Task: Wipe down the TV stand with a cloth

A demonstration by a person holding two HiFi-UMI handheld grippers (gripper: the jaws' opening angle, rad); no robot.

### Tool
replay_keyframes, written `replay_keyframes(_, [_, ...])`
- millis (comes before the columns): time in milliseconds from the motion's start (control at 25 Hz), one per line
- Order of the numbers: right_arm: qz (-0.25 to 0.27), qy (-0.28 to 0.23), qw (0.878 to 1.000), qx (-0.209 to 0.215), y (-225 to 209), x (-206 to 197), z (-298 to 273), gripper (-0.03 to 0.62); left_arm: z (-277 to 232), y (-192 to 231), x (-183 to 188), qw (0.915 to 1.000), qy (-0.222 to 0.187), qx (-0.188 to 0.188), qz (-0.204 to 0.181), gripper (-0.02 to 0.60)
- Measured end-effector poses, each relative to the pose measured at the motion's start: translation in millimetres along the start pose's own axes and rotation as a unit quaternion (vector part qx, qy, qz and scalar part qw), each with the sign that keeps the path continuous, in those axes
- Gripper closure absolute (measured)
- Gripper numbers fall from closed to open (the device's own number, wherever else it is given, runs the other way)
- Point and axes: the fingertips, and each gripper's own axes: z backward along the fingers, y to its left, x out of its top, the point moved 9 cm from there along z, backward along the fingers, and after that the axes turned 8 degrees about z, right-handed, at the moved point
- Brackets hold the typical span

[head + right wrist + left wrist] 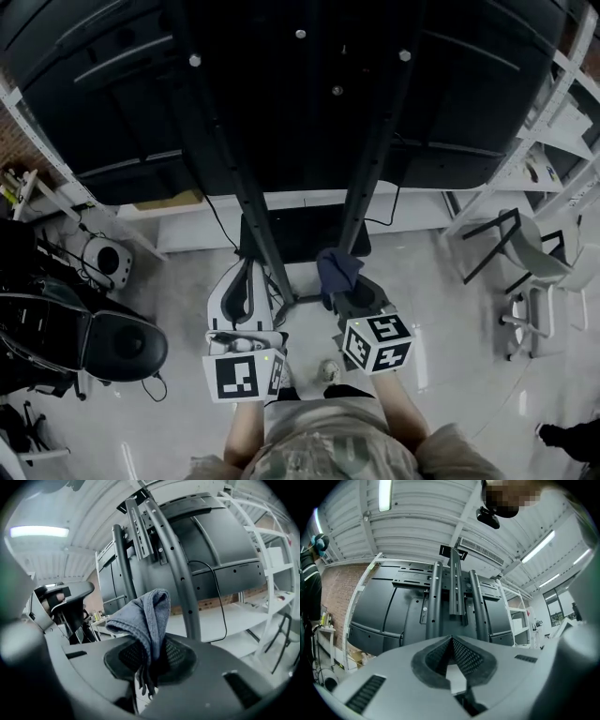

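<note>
The black TV stand rises in front of me, its two perforated posts [255, 216] carrying the back of a large black TV [300, 84]. The posts also show in the left gripper view [434, 603] and in the right gripper view [177, 569]. My right gripper [349, 292] is shut on a blue-grey cloth [337, 267], which stands up out of the jaws in a folded bunch [146, 613] close to the right post. My left gripper [239, 286] hangs beside the left post, its pads [461, 656] closed together with nothing between them.
The stand's dark base [300, 242] sits on the grey floor against a low white shelf [309, 208]. White shelving [562, 122] and a folding chair [525, 267] are at the right. A black office chair [108, 342] and a white device [103, 255] are at the left.
</note>
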Motion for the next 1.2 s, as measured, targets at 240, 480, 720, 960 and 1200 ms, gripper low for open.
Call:
replay_keyframes(240, [-0.025,-0.047,0.999,0.004,29.5,25.9,-7.0,0.536,0.6,24.0,21.1,0.9998,-0.006,-0.008,-0.018,0.566])
replay_keyframes(480, [0.192,-0.143,0.971,-0.025,76.5,137.5,-9.1,0.536,-12.6,45.1,59.9,0.9979,-0.033,-0.017,-0.054,0.566])
replay_keyframes(720, [0.387,-0.23,0.888,-0.087,129.5,276.9,-2.9,0.536,-23.6,60.0,94.9,0.9958,-0.068,-0.032,-0.052,0.566])
replay_keyframes(960, [0.564,-0.267,0.746,-0.232,174.5,366.8,-3.4,0.536,-25.9,68.8,113.2,0.9938,-0.09,-0.033,-0.056,0.566])
replay_keyframes(1200, [0.653,-0.249,0.632,-0.336,203.6,410.9,-16.5,0.537,-23.0,77.1,120.5,0.9929,-0.1,-0.031,-0.058,0.566])
